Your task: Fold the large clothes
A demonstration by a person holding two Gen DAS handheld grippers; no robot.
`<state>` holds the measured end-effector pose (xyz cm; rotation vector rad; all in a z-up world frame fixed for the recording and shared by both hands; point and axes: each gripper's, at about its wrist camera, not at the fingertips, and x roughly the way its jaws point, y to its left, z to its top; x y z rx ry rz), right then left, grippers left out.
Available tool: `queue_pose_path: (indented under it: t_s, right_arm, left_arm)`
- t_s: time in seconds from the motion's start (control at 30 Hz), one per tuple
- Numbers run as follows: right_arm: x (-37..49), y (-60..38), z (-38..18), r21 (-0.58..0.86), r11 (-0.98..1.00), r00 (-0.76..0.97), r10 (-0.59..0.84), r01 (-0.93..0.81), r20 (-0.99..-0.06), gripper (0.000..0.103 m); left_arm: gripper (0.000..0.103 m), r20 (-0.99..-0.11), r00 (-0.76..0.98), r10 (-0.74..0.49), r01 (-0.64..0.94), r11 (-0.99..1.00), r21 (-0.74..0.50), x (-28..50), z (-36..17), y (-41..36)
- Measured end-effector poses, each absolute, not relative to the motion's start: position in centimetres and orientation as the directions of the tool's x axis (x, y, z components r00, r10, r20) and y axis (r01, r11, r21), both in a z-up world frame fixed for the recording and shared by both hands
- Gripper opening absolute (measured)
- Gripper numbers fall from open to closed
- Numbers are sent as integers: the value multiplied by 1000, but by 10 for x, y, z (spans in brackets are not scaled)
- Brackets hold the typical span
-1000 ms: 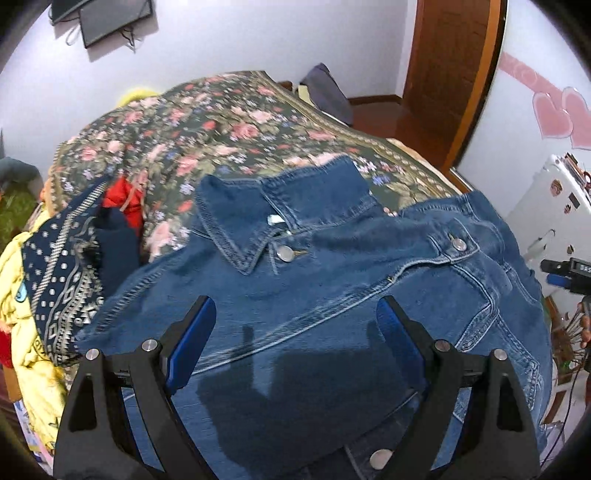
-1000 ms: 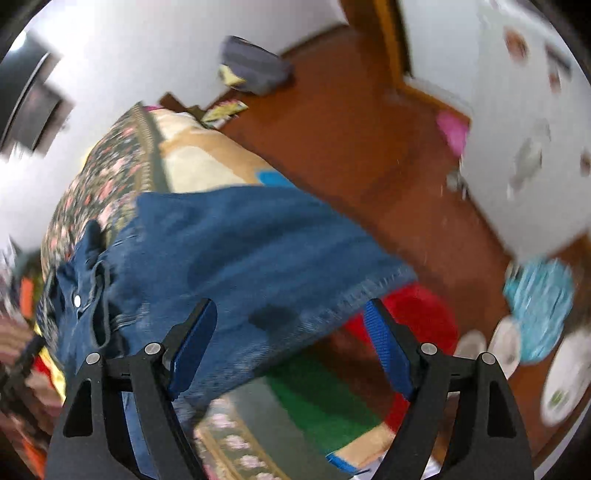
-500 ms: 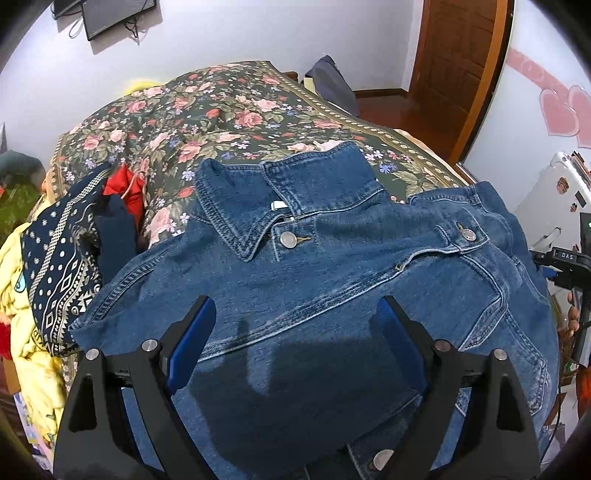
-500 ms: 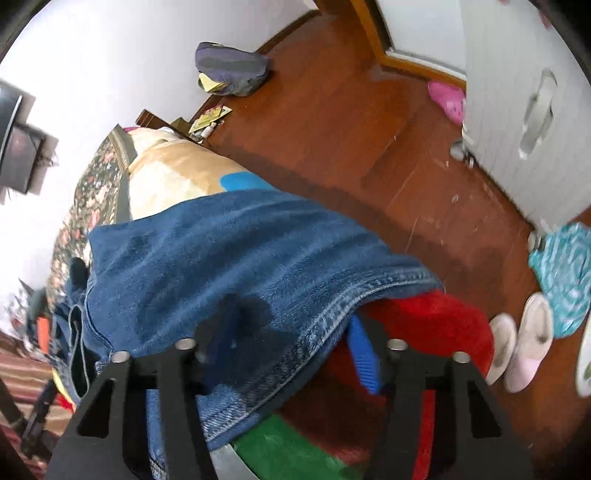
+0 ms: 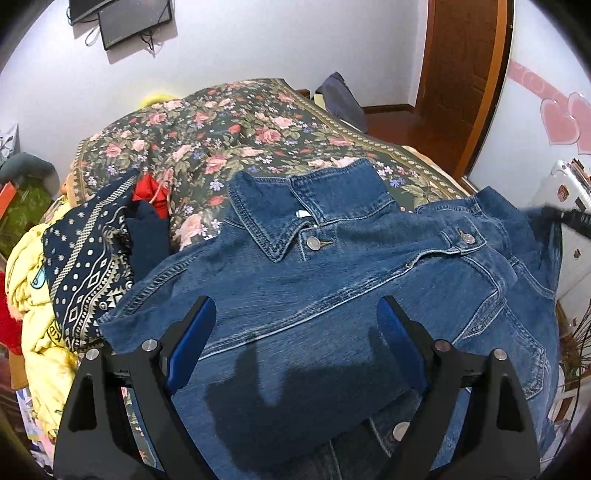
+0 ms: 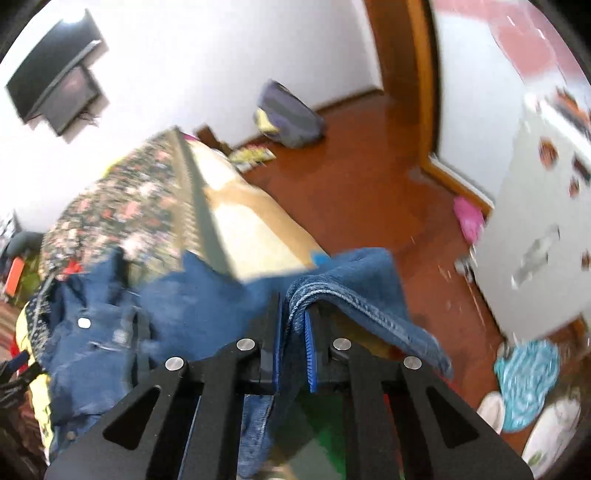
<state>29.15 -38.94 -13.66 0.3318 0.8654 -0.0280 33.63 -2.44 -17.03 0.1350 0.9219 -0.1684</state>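
White walls (image 5: 258, 44) enclose the room, with a dark screen (image 5: 135, 20) mounted high up. A floral bedspread (image 5: 229, 125) covers the bed, beside a reddish wooden floor (image 6: 354, 155) and a brown door (image 5: 461, 59) (pink hearts (image 5: 561, 118) decorate the wall just past it). A white cabinet (image 6: 546, 229) stands opposite.
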Motion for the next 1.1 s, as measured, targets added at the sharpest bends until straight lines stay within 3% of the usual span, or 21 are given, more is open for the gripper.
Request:
queue_pose_path:
  t_s: [0.4,0.63,0.8,1.03,1.1]
  right_arm:
    - [291,-258,-54,235,946,731,321,-222,-602,8]
    - [291,-192,-104,222,906,580,404,-361,-707,8]
    - [293,-171,-155,253,890,433,413,-379,-801,8]
    - [285,-164,-180,265,889,313,390,-374,-866,13]
    - [280,-165,-174,268,880,294,396,-392,-870,22]
  left_arm:
    - [89,-763,639,-91,158,987,15,317,-150,9]
    - [89,-770,632,-88,134,991,-4,307,-154,29]
    - [89,-782,616,-94,123,992,-22,304,-162,35]
    - [89,-788,606,-108,134,991,-33,300,-166,32]
    - [89,-790,603,-110,142,989,-30,299,-167,28]
